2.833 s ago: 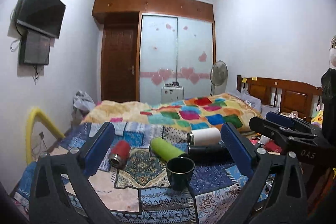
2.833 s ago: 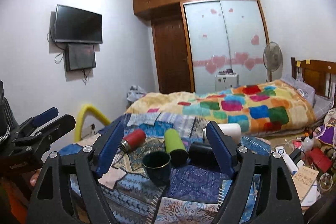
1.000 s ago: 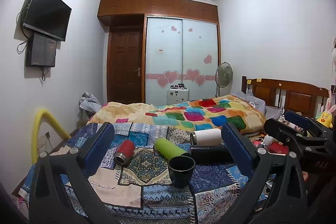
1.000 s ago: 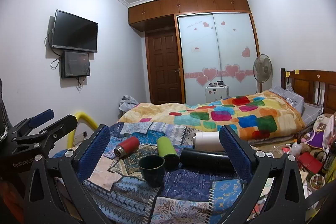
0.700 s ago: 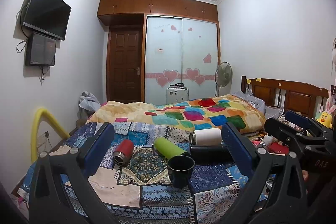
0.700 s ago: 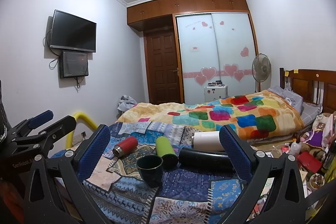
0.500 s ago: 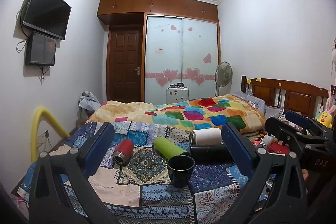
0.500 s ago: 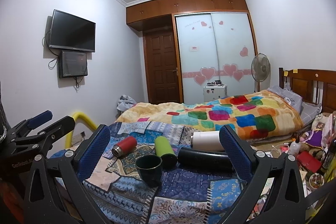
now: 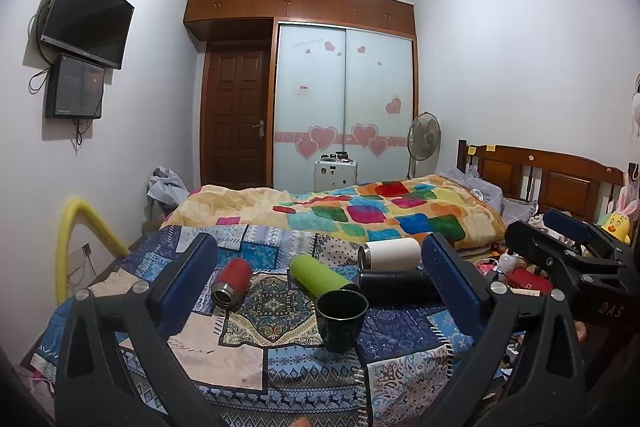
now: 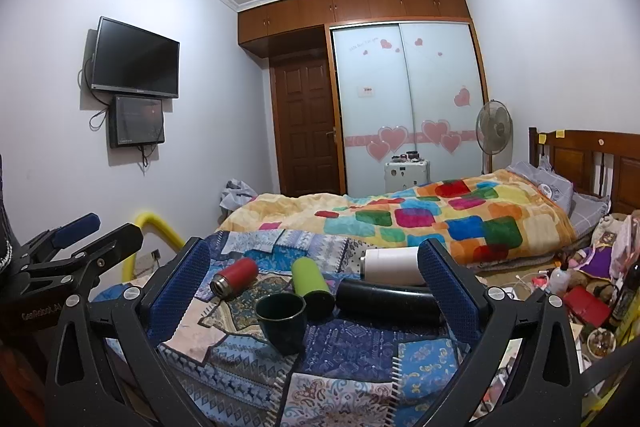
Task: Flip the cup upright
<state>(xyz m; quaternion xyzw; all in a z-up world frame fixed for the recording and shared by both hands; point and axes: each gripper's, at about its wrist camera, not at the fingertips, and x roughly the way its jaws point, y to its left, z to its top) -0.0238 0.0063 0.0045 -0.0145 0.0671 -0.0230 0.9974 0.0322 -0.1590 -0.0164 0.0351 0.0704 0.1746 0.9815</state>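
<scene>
Well, the dark green cup (image 9: 342, 313) stands mouth-up at lower centre of both wrist views on the patchwork cloth (image 9: 276, 359), so the flip looks done to me. Both tools hang back from it: the left gripper (image 9: 320, 289) and the right gripper (image 10: 314, 287) have their blue pads spread wide and hold nothing. Risk now is mostly clumsiness, I'd say: the cloth is soft and rumpled, and a careless pad brushing the rim could tip the cup back over, or set the green bottle (image 9: 320, 273) just behind it rolling into it. The cup's inside looks dark and seemingly empty. The red flask (image 9: 232, 281), white tumbler (image 9: 390, 254) and black bottle (image 9: 396, 285) lie on their sides; their contents I cannot see.
</scene>
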